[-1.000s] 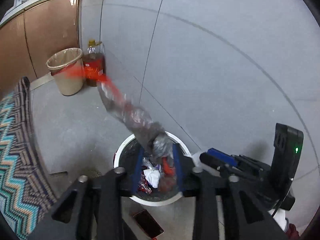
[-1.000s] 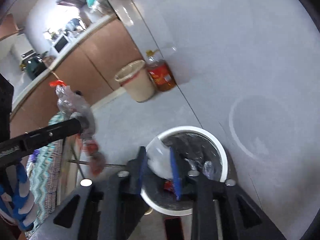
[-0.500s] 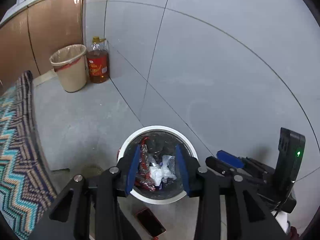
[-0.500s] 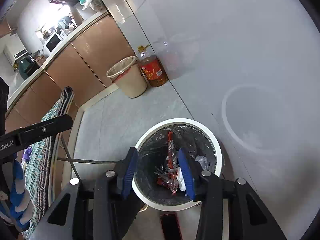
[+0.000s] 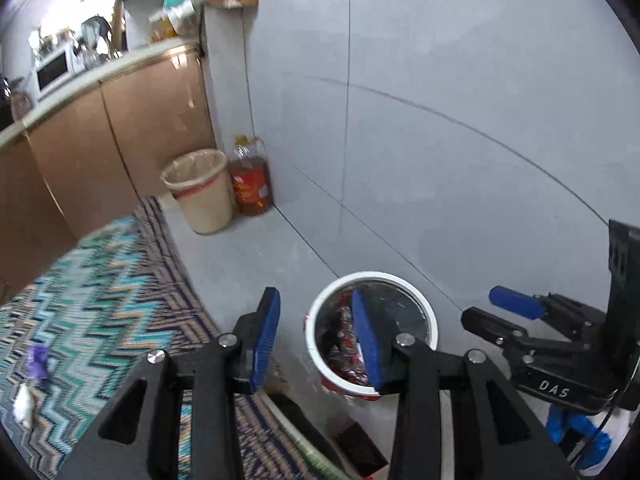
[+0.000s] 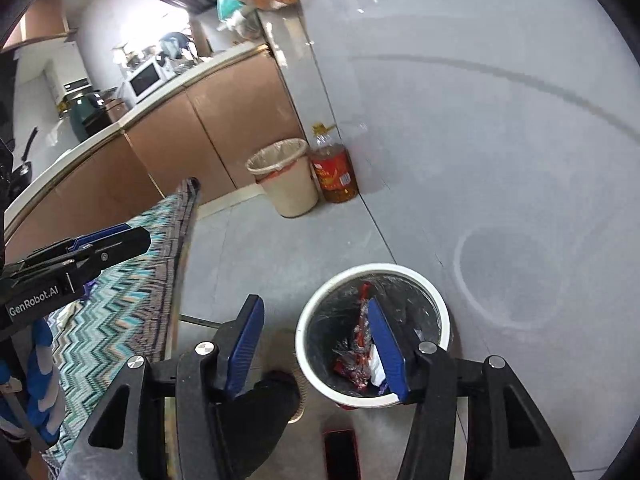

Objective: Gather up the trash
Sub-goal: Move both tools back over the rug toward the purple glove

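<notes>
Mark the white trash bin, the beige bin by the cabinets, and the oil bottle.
white trash bin (image 6: 430,286): right wrist view, far rim.
beige bin (image 6: 290,196): right wrist view, side wall.
oil bottle (image 5: 251,190): left wrist view, red label.

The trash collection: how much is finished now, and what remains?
Done: wrappers lie in the white bin. In hand: nothing; left gripper and right gripper are open. Left: a white scrap and a purple scrap on the zigzag rug.
</notes>
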The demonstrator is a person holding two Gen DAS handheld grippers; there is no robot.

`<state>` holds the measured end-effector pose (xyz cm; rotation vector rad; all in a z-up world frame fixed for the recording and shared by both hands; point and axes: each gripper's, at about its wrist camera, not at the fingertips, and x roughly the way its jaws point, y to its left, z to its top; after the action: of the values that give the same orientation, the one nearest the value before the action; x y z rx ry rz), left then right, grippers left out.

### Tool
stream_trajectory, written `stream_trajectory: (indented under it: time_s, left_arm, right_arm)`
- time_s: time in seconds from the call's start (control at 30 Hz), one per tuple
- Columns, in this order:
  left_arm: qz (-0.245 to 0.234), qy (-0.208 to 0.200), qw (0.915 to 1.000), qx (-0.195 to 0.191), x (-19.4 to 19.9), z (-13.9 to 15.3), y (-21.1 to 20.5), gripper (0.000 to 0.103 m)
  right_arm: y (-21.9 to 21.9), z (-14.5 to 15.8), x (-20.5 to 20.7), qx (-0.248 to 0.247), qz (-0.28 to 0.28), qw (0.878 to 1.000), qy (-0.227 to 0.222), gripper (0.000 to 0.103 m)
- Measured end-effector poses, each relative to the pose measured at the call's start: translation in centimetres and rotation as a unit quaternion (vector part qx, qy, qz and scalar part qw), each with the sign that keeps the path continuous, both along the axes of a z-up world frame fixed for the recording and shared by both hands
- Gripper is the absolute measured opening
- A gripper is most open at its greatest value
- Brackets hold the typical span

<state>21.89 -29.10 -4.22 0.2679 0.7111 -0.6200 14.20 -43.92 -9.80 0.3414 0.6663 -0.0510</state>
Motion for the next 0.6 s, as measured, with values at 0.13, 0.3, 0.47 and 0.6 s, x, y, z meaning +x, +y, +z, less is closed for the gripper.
stream_trajectory:
  time_s: [0.13,0.3,0.47,0.6]
  left_arm:
    - [0.013,-0.036,0.9992,-0.008,-2.1,2.0,3.5,0.05]
    - [0.037,-0.071,0.9966,-0.019,-4.2,4.5,7.9,0.051]
    - [0.067,-0.098,0.9923,-0.033,-6.0,6.5,12.8,0.052]
    - [0.093,-0.109,0.9883,-0.051,-7.1,7.5,16.9,0.054]
  right_arm:
    - [2.5,2.1,-0.8,-0.017,0.017,0.999,-0.021,0.055]
    - [6.5,5.4,-1.6,-0.041,0.047,0.997,-0.054,0.058]
    - [10.4,8.2,-1.8,-0.061,0.082,0.991,-0.084,0.062]
    - [13.5,9.5,-1.7,-0.079,0.107,0.986,-0.096,0.064]
